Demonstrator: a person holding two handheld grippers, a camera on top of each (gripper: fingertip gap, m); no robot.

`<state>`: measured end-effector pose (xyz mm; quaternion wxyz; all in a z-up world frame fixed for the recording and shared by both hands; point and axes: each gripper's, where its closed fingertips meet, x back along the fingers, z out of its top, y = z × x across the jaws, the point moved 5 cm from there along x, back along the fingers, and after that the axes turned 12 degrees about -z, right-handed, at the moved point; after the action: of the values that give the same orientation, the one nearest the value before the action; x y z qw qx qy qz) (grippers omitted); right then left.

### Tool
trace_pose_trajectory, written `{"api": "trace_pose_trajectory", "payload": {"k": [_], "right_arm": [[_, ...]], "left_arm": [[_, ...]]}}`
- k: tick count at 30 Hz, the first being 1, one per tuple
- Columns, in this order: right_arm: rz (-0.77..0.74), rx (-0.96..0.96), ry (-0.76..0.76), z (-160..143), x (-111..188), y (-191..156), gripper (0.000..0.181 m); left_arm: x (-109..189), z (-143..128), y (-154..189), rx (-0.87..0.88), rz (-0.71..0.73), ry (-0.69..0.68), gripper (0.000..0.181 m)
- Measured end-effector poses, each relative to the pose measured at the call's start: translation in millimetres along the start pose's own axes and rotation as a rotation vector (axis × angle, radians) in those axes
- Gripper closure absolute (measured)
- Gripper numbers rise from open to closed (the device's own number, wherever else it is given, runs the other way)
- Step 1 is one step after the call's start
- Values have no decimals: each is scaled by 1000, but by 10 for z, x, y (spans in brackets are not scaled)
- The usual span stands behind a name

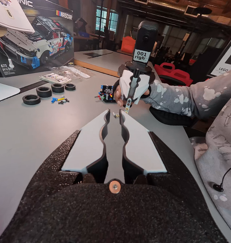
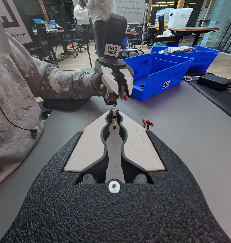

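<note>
**Two tools meeting over a small grey beam**

The right tool [image 1: 130, 100] is clamping a grey holed beam [image 1: 128, 104] at its upper end, so the beam is hanging down toward the surface [image 1: 59, 131] with its lower holes left free. The left tool [image 1: 114, 111] is sitting low, opened only narrowly. Its tips are flanking small grey and tan pins [image 1: 116, 115] just beside the beam's lower end. Whether the tips are touching the pins cannot be told. The two tools are facing each other closely, probably so that pin and hole can be lined up.

A part-built black assembly [image 1: 107, 94] is standing just beyond the right tool, and four tyres [image 1: 43, 91] are lying in a row to the far left, with loose blue, yellow and black pieces [image 1: 59, 100] near them. Red and black pins [image 2: 148, 122] are lying just right of the right tool.

Each tool is carrying a white printed label [image 1: 141, 56] on its handle. The big box [image 1: 33, 46] at the far left is showing a race car, brand logos and a piece count. Sticker sheets [image 1: 55, 78] are lying before it, and a blue bin [image 2: 165, 73] is bearing a square code sticker.
</note>
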<state>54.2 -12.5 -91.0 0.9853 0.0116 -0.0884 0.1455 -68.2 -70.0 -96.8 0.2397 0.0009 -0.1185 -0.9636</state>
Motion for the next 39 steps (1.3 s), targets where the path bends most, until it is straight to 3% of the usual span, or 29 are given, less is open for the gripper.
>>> {"api": "trace_pose_trajectory", "payload": {"k": [5, 12, 28, 32, 35, 39], "right_arm": [[39, 24, -66, -82, -108, -125, 174], [46, 94, -144, -165, -188, -227, 174], [115, 62, -55, 11, -20, -212, 175], [37, 56, -72, -18, 197, 31, 175], [-33, 98, -81, 12, 142, 80, 175], [-336, 190, -289, -220, 146, 598, 174]], "left_arm": [[-155, -107, 166, -12, -119, -82, 156], [-290, -244, 271, -73, -128, -218, 169], [-316, -54, 374, -132, -127, -119, 177], [-25, 139, 259, -133, -65, -20, 177], [-2, 135, 219, -125, -60, -13, 176], [-51, 40, 156, -91, -45, -50, 176]]}}
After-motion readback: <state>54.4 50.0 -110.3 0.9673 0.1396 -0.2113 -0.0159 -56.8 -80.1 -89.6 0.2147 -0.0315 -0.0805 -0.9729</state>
